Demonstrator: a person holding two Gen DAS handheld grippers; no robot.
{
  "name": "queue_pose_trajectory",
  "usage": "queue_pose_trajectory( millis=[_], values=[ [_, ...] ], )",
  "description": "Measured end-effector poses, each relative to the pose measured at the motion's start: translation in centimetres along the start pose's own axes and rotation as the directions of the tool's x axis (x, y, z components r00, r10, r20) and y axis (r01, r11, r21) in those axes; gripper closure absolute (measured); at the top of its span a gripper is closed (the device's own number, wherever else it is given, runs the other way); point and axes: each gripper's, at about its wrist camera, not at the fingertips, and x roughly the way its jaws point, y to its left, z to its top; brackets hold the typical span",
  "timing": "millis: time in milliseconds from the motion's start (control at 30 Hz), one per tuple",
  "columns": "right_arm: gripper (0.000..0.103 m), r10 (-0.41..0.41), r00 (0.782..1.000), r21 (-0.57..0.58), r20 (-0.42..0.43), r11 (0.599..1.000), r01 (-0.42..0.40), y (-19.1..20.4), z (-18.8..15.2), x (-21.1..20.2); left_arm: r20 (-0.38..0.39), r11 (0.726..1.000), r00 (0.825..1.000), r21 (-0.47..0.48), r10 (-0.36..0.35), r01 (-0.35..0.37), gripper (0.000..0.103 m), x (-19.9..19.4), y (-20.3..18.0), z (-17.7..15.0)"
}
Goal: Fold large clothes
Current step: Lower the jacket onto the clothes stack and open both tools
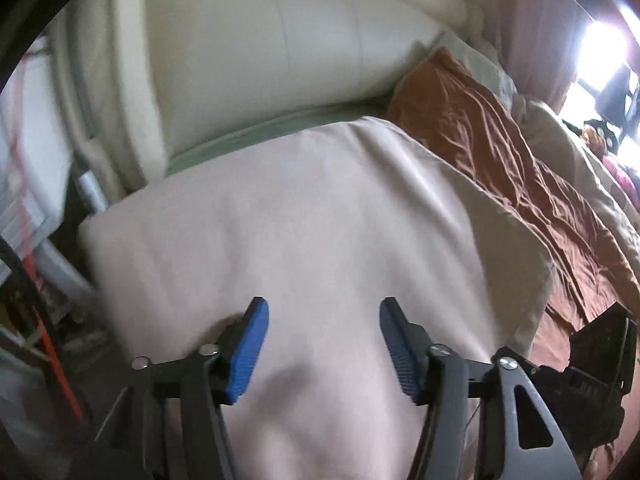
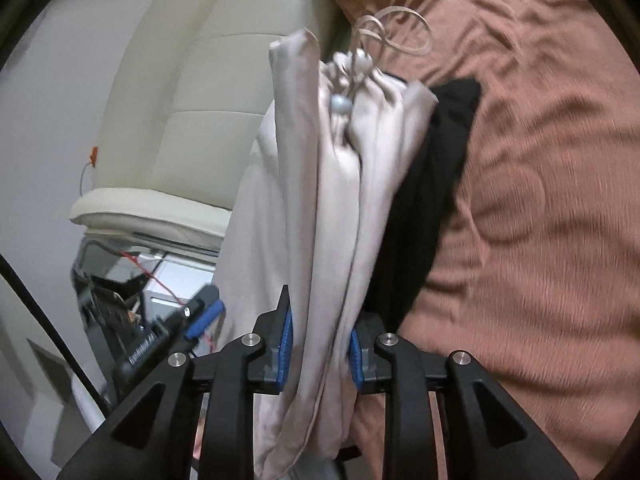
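- The bed (image 2: 540,200), under a rumpled rust-brown cover (image 1: 520,184), fills the space to the right of both claws and runs on beyond their tips.
- A cream padded headboard (image 1: 260,60) stands past the far edge of the garment, ahead of the left claw; in the right wrist view it curves up to the left of the right claw.
- The pale beige garment (image 1: 300,220), the thing to be folded, spreads as a broad smooth sheet directly in front of and beneath the left claw, its right edge lying on the brown cover.
- In the right wrist view the same garment (image 2: 332,208) shows as a gathered bundle running from between the right claw's pads to beyond its tips.
- A black cloth (image 2: 432,184) lies just right of that bundle, touching it, ahead and slightly right of the right claw.
- The left claw (image 1: 324,344) stands wide, blue pads well apart, nothing between them; the fabric lies below the gap.
- The right claw (image 2: 320,344) is narrow, its blue pads either side of the bunched fabric; whether they press it I cannot tell.
- A drawstring (image 2: 392,32) with small pale beads (image 2: 340,102) curls at the far end of the bundle, straight ahead of the right claw.
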Motion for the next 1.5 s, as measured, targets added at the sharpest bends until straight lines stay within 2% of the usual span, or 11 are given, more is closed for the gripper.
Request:
queue_pose_trajectory(
  millis=[200, 300, 567, 667, 800, 900, 967, 1033, 1167, 1233, 1500],
  values=[
    [0.081, -0.016, 1.0, -0.035, 0.003, 0.999, 0.016, 0.3, -0.6, 0.6, 0.04, 0.997, 0.998, -0.055, 0.052, -0.05, 0.034, -1.1, 2.7, -2.5],
    [0.093, -0.024, 0.999, -0.123, 0.028, 0.992, 0.028, 2.4, -0.2, 1.3, 0.058, 0.994, 0.996, -0.092, 0.072, -0.067, 0.034, -1.2, 3.8, -2.5],
    [0.095, -0.022, 1.0, -0.123, 0.023, 0.992, 0.024, 3.7, 2.7, 6.6, 0.074, 0.988, 0.991, -0.119, 0.11, -0.101, 0.034, -0.9, 4.9, -2.2],
    [0.095, -0.052, 0.999, -0.12, 0.013, 0.991, 0.053, 3.4, 3.0, 7.4, 0.07, 0.987, 0.99, -0.119, 0.122, -0.113, 0.034, -0.8, 4.8, -2.8],
    [0.088, -0.103, 0.995, -0.088, 0.014, 0.991, 0.103, 2.3, 1.8, 5.9, 0.08, 0.986, 0.989, -0.12, 0.127, -0.117, 0.034, -1.0, 4.8, -3.8],
    [0.081, -0.059, 0.998, -0.036, -0.009, 0.998, 0.059, 0.9, 0.2, 5.1, 0.072, 0.984, 0.991, -0.146, 0.114, -0.103, 0.033, -1.2, 5.3, -4.8],
    [0.071, -0.048, 0.998, -0.032, -0.027, 0.998, 0.048, 0.6, -0.8, 5.0, 0.065, 0.985, 0.993, -0.152, 0.095, -0.084, 0.033, -1.4, 5.5, -5.4],
    [0.052, -0.071, 0.996, -0.037, -0.06, 0.997, 0.069, 0.4, -2.2, 5.5, 0.068, 0.986, 0.994, -0.149, 0.09, -0.079, 0.033, -1.7, 5.4, -5.9],
    [0.052, -0.142, 0.986, -0.115, -0.091, 0.985, 0.132, 2.0, -3.8, 5.9, 0.055, 0.99, 0.997, -0.129, 0.061, -0.053, 0.033, -2.3, 4.3, -7.4],
    [0.052, -0.21, 0.974, -0.162, -0.081, 0.967, 0.195, 2.6, -4.5, 5.2, 0.052, 0.992, 0.997, -0.116, 0.054, -0.047, 0.033, -2.7, 3.6, -8.3],
    [0.052, -0.279, 0.959, -0.251, 0.055, 0.926, 0.284, 4.1, -5.9, -2.0, 0.077, 0.998, 0.997, -0.067, -0.014, 0.019, 0.033, -5.9, -0.1, -10.3]
  ],
)
